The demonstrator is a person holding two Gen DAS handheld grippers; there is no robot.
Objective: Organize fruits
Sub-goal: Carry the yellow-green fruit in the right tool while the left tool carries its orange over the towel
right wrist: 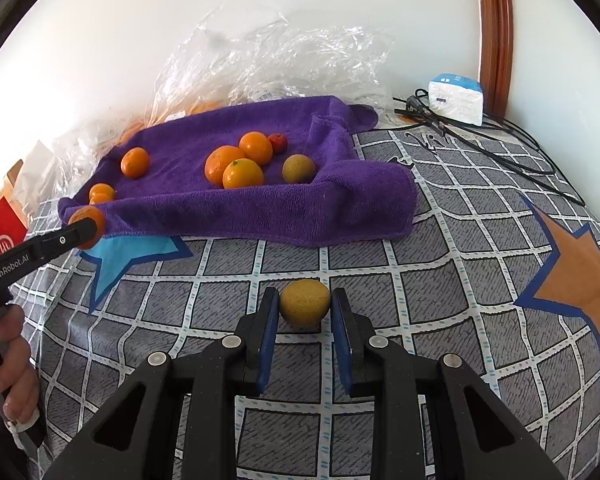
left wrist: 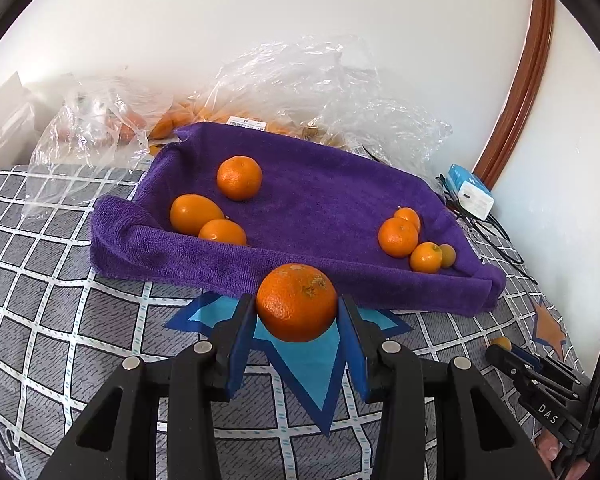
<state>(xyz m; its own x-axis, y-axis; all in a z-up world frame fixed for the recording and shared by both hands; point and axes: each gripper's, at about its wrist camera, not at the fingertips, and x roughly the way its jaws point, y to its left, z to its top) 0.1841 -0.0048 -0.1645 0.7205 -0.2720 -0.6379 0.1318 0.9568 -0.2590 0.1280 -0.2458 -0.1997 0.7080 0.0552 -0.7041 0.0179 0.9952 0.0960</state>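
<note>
My left gripper (left wrist: 297,308) is shut on a large orange tangerine (left wrist: 297,300) and holds it just in front of the purple towel tray (left wrist: 320,196); it also shows in the right wrist view (right wrist: 85,227). My right gripper (right wrist: 305,306) is shut on a small yellow-green fruit (right wrist: 305,302) over the bedsheet, well short of the tray (right wrist: 260,216). The tray holds three oranges at its left (left wrist: 204,216) and a group of small fruits at its right (left wrist: 412,240).
Crumpled clear plastic bags (left wrist: 300,80) with more fruit lie behind the tray against the wall. A white-blue box (right wrist: 456,98) and black cables (right wrist: 500,148) lie at the far right. A red box (right wrist: 4,224) stands at the left. The grey checked bedsheet (right wrist: 440,280) bears star patterns.
</note>
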